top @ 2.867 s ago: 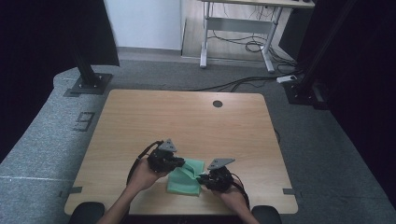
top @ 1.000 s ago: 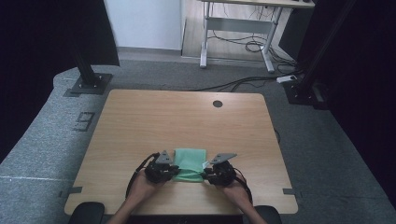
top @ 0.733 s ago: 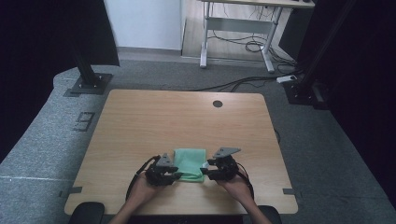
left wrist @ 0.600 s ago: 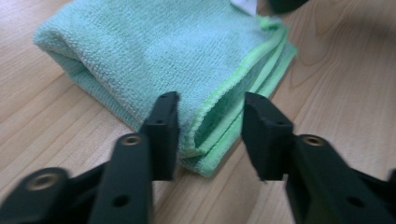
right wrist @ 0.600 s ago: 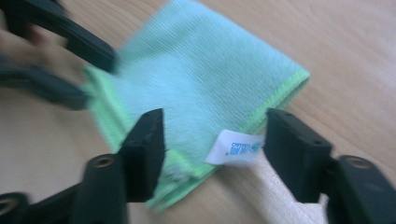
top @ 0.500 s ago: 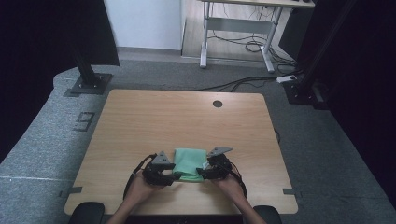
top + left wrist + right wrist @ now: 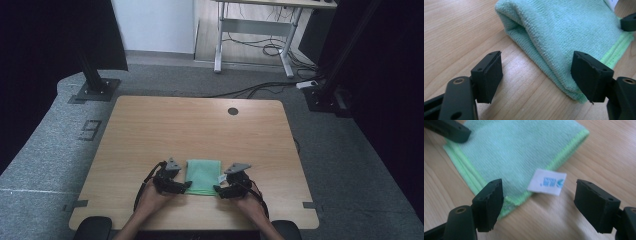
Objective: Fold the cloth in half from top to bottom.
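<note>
A folded green microfibre cloth (image 7: 203, 176) lies flat on the wooden table (image 7: 150, 130) near its front edge. My left gripper (image 7: 186, 186) rests at the cloth's near left corner, my right gripper (image 7: 218, 190) at its near right corner. In the left gripper view the left gripper (image 7: 537, 76) is open; the cloth (image 7: 564, 32) has its folded edge beside the right pad, untouched. In the right gripper view the right gripper (image 7: 542, 205) is open over the cloth (image 7: 511, 147) corner and its white label (image 7: 547, 185). Both sets of jaws have just been opening.
A round cable hole (image 7: 233, 111) sits at the table's far side. Black stands are on the floor at the left (image 7: 95, 85) and right (image 7: 325, 95). A desk frame with cables (image 7: 255, 40) is at the back.
The cloth, earlier held askew between the grippers, now lies squarely folded. Both grippers have let go of it and their jaws have opened at its near corners.
</note>
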The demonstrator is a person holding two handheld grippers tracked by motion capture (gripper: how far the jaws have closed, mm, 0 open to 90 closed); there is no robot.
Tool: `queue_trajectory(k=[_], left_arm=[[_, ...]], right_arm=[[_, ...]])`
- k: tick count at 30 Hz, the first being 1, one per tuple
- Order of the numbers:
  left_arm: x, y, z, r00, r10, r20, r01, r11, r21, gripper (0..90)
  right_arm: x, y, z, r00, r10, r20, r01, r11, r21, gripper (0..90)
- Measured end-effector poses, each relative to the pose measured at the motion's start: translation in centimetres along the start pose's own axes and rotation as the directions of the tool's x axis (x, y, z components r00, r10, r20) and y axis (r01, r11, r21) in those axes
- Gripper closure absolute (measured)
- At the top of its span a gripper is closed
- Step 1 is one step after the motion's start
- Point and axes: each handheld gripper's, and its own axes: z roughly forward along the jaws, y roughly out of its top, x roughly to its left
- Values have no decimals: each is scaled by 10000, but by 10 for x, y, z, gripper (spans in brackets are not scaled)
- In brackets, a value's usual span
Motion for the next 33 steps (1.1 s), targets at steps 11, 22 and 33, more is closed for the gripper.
queue_trajectory(k=[11,22,33], left_arm=[[-1,-2,2,9998,55,-181,-57,9999,-101,184],[23,34,-2,9968,-769,-227,746,9932,-894,149],[45,40,31,9880,-954,-1216,961,9954,5,152]], right_arm=[[-2,9,-7,9994,335,96,-330,9982,-499,226],[-3,2,7,9987,364,362,-361,9993,-99,191],[-3,0,6,9985,393,385,-390,9992,-87,201]])
